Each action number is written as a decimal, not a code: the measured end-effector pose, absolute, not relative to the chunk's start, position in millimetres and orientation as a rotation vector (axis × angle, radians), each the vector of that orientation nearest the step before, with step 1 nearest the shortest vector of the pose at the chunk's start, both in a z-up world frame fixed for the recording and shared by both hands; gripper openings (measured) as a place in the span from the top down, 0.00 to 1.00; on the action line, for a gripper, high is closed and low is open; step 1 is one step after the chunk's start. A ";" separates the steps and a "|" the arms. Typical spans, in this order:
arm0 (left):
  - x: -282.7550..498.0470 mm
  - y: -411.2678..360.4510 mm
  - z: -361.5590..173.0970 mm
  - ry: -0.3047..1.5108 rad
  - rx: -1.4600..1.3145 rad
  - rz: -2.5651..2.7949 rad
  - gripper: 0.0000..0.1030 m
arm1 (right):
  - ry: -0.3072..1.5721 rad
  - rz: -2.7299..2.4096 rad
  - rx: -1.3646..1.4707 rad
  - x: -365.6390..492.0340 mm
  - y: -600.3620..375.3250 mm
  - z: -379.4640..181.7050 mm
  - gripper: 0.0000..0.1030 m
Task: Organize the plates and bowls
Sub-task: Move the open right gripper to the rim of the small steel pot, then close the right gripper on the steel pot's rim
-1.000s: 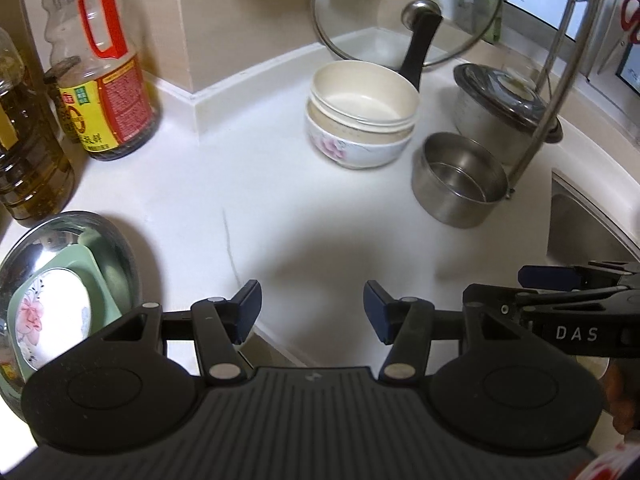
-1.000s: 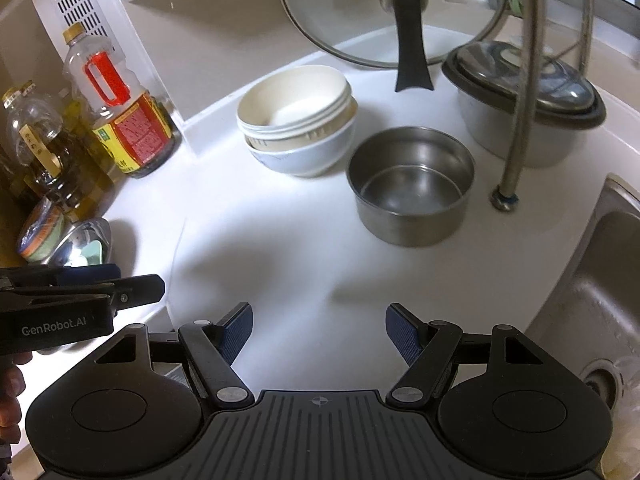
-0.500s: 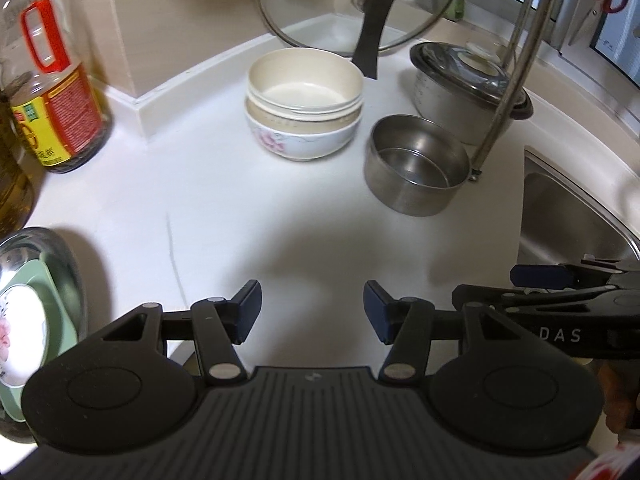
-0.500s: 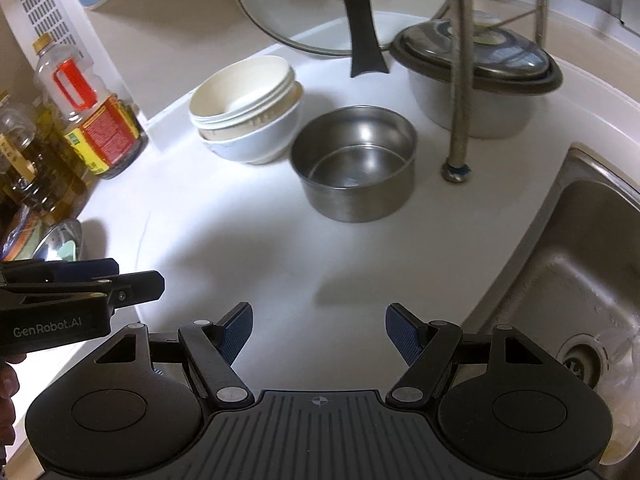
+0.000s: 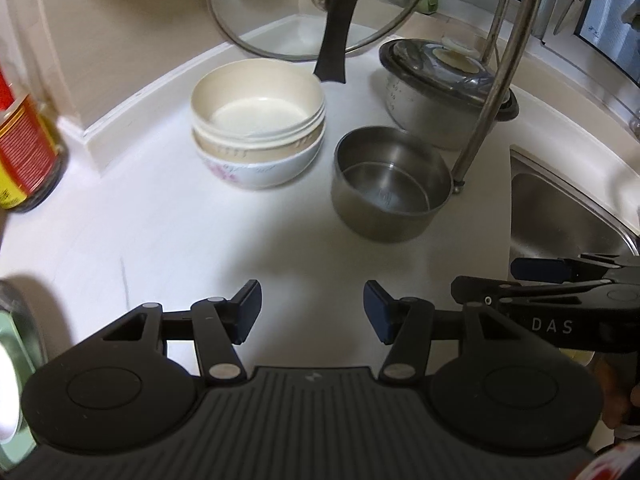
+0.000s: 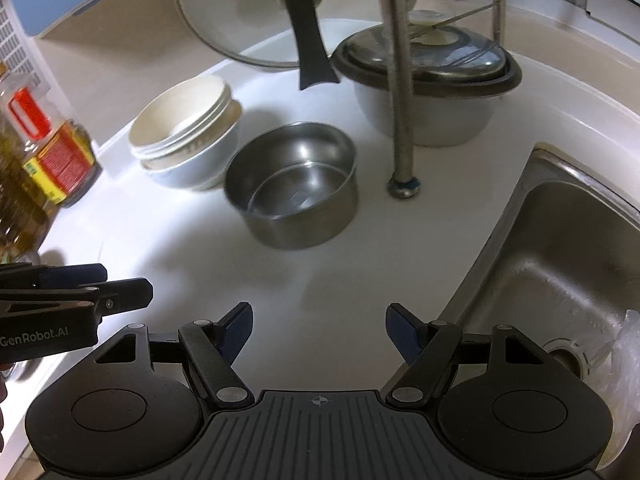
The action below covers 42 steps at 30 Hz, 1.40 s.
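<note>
left gripper (image 5: 312, 312) jaws apart, empty, over bare white counter (image 5: 200, 232) | right gripper (image 6: 319, 334) jaws apart, empty, by sink (image 6: 560, 248) edge | steel pot (image 6: 292, 184) mid-counter | stacked bowls (image 5: 258, 124) just beside it, farther back | glass lid (image 5: 316, 4) leaned on wall behind

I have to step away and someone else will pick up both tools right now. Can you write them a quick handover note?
Left tool: open, empty, above bare white counter.
Right tool: open, empty, near the steel sink.
Stack of cream bowls nested in a white floral bowl stands at the back of the counter. The round stainless steel bowl stands alone, close to its right; I cannot tell whether they touch.
A green plate in a steel basin lies at the far left edge.
Done: several bowls are stacked.
Left: nothing is gripped yet; steel bowl and left-side dishes are probably still to sort.
</note>
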<state>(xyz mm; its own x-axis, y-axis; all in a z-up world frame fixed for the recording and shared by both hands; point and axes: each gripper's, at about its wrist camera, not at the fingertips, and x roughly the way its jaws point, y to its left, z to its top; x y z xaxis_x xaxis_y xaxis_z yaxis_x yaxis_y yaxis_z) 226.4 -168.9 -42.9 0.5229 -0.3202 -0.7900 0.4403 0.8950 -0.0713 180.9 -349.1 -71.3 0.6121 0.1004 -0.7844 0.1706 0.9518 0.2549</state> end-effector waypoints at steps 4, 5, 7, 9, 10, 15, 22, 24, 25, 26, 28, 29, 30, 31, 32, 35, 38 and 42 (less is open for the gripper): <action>238.6 -177.4 -42.7 0.892 0.141 -0.479 0.48 | 0.872 -0.072 0.340 185.9 -357.8 -67.7 0.29; 242.0 -179.8 -42.8 0.885 0.141 -0.483 0.48 | 0.861 -0.077 0.343 187.4 -359.8 -67.3 0.29; 247.4 -184.4 -43.0 0.874 0.138 -0.493 0.48 | 0.835 -0.089 0.350 190.8 -362.8 -66.5 0.29; 253.6 -188.2 -43.2 0.863 0.131 -0.503 0.48 | 0.813 -0.092 0.356 194.9 -364.4 -67.1 0.29; 256.7 -190.4 -43.5 0.857 0.128 -0.509 0.48 | 0.797 -0.093 0.360 196.8 -365.6 -67.2 0.29; 269.6 -199.5 -47.4 0.843 0.110 -0.526 0.49 | 0.739 -0.100 0.377 208.9 -370.1 -67.9 0.40; 286.7 -210.6 -55.1 0.842 0.094 -0.517 0.55 | 0.710 -0.099 0.397 226.4 -375.3 -72.3 0.51; 291.2 -213.9 -57.1 0.847 0.089 -0.515 0.56 | 0.708 -0.100 0.399 230.5 -376.7 -73.6 0.52; 292.8 -215.2 -57.9 0.848 0.088 -0.515 0.56 | 0.708 -0.100 0.400 232.5 -376.5 -74.9 0.53; 294.2 -216.7 -58.8 0.848 0.087 -0.514 0.57 | 0.707 -0.100 0.400 234.1 -376.9 -75.7 0.54; 295.0 -218.1 -59.3 0.848 0.088 -0.513 0.58 | 0.707 -0.101 0.398 238.1 -377.7 -77.5 0.55; 296.3 -219.4 -60.2 0.848 0.086 -0.512 0.59 | 0.705 -0.099 0.398 239.7 -378.4 -78.7 0.56; 297.6 -220.5 -61.0 0.849 0.084 -0.512 0.59 | 0.702 -0.098 0.399 240.8 -378.6 -79.5 0.56; 298.7 -221.7 -62.0 0.849 0.084 -0.512 0.59 | 0.700 -0.098 0.397 242.4 -378.6 -80.4 0.57; 299.7 -222.9 -63.0 0.847 0.086 -0.511 0.59 | 0.701 -0.098 0.394 243.9 -378.5 -81.2 0.58; 301.4 -224.5 -65.8 0.840 0.088 -0.503 0.59 | 0.704 -0.096 0.390 247.9 -378.6 -84.4 0.60; 303.8 -226.2 -68.8 0.837 0.089 -0.491 0.60 | 0.702 -0.099 0.388 251.2 -378.4 -86.9 0.63; 306.7 -227.3 -73.0 0.842 0.092 -0.480 0.68 | 0.702 -0.103 0.387 256.9 -379.2 -92.1 0.66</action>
<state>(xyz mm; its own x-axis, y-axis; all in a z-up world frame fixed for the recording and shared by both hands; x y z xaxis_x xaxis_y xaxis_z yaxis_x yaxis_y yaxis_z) 306.7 -227.3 -73.0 0.5663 -0.3720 -0.7355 0.4432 0.8898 -0.1088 256.9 -379.2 -92.1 0.7617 0.0367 -0.6469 0.2203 0.9243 0.3118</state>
